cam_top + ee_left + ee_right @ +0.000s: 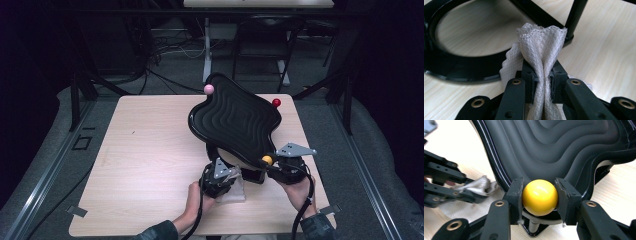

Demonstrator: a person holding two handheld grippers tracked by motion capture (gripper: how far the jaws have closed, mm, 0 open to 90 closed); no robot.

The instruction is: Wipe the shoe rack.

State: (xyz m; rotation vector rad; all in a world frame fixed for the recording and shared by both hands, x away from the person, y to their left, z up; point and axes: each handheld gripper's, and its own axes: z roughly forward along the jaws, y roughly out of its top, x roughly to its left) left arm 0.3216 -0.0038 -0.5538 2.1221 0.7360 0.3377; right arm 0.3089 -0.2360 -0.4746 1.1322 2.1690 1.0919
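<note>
Pinching the cloth (541, 47) tight in my left gripper (543, 81), my right gripper (540, 197) clamping the yellow knob (539, 197), I'd wipe the tray (235, 120) with steady strokes.

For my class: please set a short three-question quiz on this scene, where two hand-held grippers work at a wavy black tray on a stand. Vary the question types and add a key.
1. True or false: the left gripper is shut on a cloth.
2. What does the right gripper clamp? A) the pink ball B) the yellow ball C) the red ball
3. Fill in: in the high view, the pink ball and the red ball sit at the tray's ____ edge.

Key
1. True; the cloth is pinched between its jaws.
2. B; the yellow ball sits between the pads, at the near edge of the tray.
3. Far.
</note>
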